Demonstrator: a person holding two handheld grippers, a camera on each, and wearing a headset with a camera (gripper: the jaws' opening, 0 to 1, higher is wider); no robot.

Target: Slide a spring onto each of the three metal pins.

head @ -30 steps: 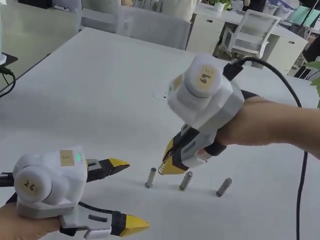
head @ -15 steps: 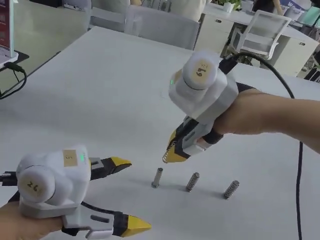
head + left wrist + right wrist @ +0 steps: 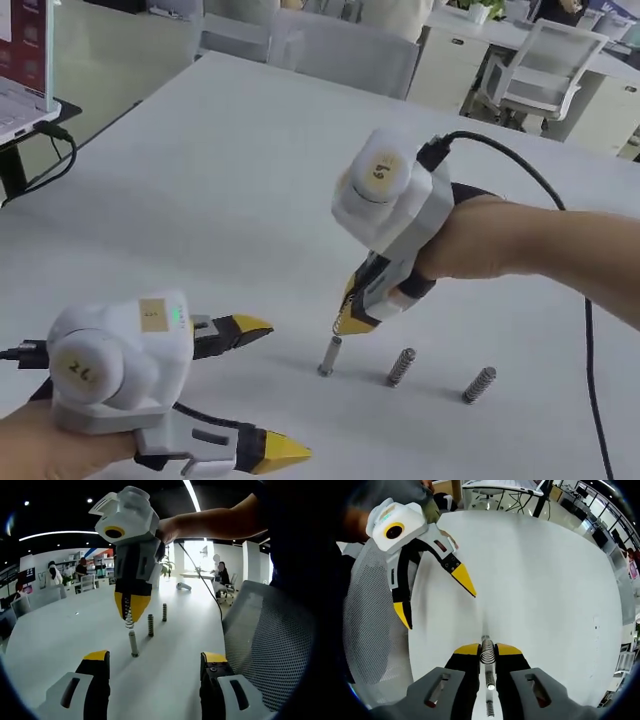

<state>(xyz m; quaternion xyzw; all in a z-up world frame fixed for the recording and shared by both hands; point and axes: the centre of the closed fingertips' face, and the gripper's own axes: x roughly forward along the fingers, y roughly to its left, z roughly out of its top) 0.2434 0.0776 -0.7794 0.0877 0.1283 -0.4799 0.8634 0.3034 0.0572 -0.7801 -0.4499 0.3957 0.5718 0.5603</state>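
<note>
Three metal pins stand in a row on the white table. The leftmost pin (image 3: 328,356) (image 3: 133,643) is bare. The middle pin (image 3: 401,367) (image 3: 150,625) and the right pin (image 3: 479,385) (image 3: 164,612) each carry a spring. My right gripper (image 3: 343,322) (image 3: 487,650) is shut on a spring (image 3: 487,651) (image 3: 129,619), which hangs just above the bare pin's top. In the right gripper view the pin's top (image 3: 490,685) shows below the spring between the jaws. My left gripper (image 3: 262,390) (image 3: 152,658) stands open at the lower left, with nothing between its yellow-tipped fingers.
A black cable (image 3: 520,170) trails from the right gripper across the table. A laptop (image 3: 25,70) sits at the far left on another surface. Office chairs (image 3: 520,60) stand beyond the table's far edge. A mesh chair back (image 3: 265,645) is near the left gripper.
The right gripper has carried the spring down and slightly left until it hangs just over the bare pin. The left gripper holds its place; the head camera has shifted.
</note>
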